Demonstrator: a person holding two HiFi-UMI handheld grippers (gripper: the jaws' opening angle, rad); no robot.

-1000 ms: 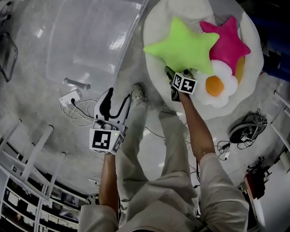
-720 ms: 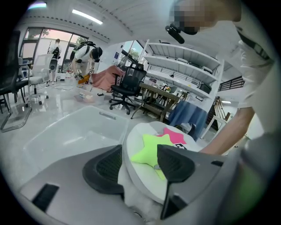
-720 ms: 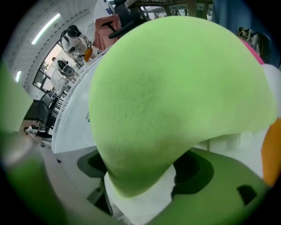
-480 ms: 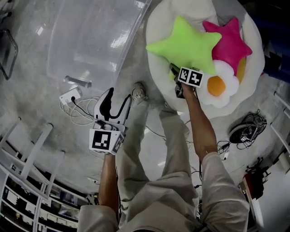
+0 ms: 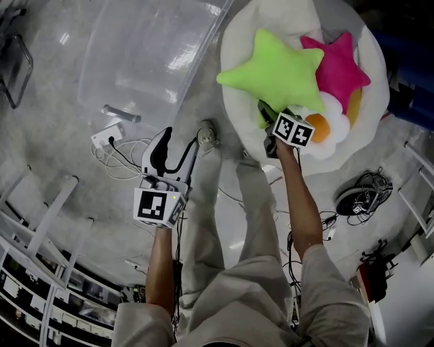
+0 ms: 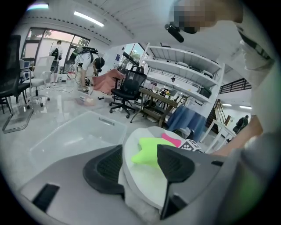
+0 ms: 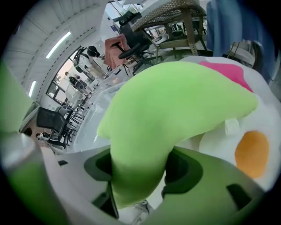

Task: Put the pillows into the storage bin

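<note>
Lime-green star-shaped plush pillow (image 5: 274, 71) | over white round cushion (image 5: 234, 118), well apart from clear plastic storage bin (image 5: 149, 54) | right gripper (image 7: 138, 171) jaws just closed further, clamped on one star point | left gripper (image 6: 139, 165) jaws apart, empty | risk: soft tip may squeeze out mid-carry

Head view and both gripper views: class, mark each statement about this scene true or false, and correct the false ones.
1. The right gripper grips the green star pillow. True; its jaws have just been closing on one of its points.
2. The left gripper also holds a pillow. False: its jaws stand apart, with nothing between them.
3. A pillow lies in the storage bin. False: none is in it.
4. In the head view the storage bin is left of the white cushion. True.
</note>
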